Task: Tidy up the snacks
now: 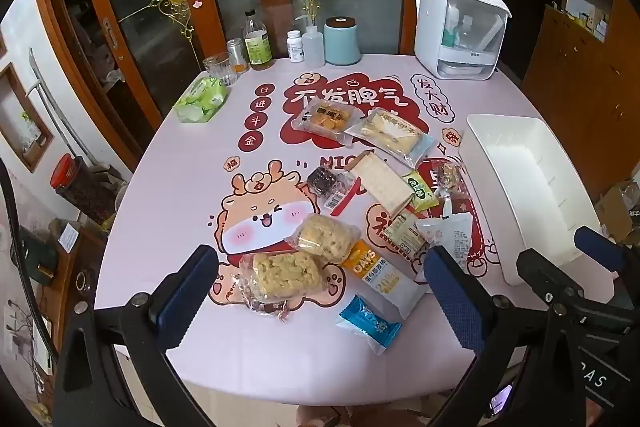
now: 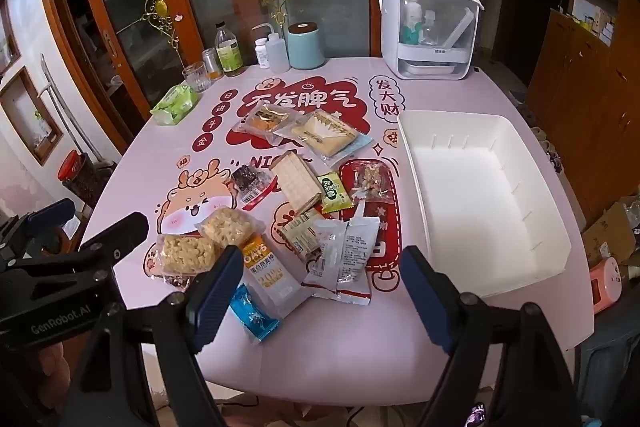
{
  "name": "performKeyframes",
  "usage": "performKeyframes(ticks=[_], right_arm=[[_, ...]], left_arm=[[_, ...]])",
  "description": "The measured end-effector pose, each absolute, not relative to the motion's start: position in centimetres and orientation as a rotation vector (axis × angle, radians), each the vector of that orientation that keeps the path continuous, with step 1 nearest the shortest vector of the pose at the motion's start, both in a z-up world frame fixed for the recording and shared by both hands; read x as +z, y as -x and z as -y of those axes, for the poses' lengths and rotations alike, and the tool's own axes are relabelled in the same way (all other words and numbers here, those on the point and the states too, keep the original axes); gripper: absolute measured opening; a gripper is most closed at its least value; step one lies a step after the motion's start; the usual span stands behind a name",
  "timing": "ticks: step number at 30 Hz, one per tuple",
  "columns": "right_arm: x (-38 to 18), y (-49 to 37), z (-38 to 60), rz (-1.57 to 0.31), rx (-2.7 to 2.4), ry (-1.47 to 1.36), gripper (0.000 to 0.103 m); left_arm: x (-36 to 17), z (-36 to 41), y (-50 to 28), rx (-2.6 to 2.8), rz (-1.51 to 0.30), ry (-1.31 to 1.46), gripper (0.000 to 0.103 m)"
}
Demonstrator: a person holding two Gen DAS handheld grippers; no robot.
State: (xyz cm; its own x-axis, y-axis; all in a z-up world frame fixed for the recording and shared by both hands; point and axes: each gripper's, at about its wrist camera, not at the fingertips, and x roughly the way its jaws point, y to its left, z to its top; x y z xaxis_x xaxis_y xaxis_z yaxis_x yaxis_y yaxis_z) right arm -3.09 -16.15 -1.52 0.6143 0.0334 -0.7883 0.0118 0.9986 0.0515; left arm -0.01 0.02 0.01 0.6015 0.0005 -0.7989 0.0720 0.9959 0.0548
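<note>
Several wrapped snacks lie scattered mid-table: two puffed rice cakes (image 1: 282, 273) (image 1: 326, 235), an orange-white OATS bar (image 1: 378, 275), a blue packet (image 1: 370, 325), a wafer pack (image 1: 382, 181), a green packet (image 1: 420, 191) and white sachets (image 2: 352, 255). An empty white bin (image 1: 524, 187) (image 2: 480, 195) stands at the right. My left gripper (image 1: 320, 299) is open and empty above the near rice cake. My right gripper (image 2: 320, 299) is open and empty above the near table edge, close to the OATS bar (image 2: 272, 271) and the blue packet (image 2: 254, 313).
At the back edge stand a white dispenser box (image 1: 460, 27), a blue canister (image 1: 342, 41), bottles (image 1: 258, 41), a glass (image 1: 220, 67) and a green tissue pack (image 1: 202, 99). Cabinet doors rise behind the table. A wooden cupboard (image 2: 580, 99) is at the right.
</note>
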Motion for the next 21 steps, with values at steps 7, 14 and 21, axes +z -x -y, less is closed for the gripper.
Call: performKeyframes(ticks=[7,14,21], right_arm=[[-1.64,2.94,16.04,-0.912,0.010,-0.054,0.082],[-1.80,2.84,16.01,-0.913,0.014,-0.054,0.082],[-1.80,2.66,15.86,-0.911,0.013,-0.054,0.082]], left_arm=[[-0.14,0.21,-0.79,-0.052,-0.941,-0.087,0.101],[-0.22,0.08,-0.48,-0.069,-0.928,-0.093,0.098],[-0.63,0.09,-0.46,-0.071,-0.929,-0.091,0.098]])
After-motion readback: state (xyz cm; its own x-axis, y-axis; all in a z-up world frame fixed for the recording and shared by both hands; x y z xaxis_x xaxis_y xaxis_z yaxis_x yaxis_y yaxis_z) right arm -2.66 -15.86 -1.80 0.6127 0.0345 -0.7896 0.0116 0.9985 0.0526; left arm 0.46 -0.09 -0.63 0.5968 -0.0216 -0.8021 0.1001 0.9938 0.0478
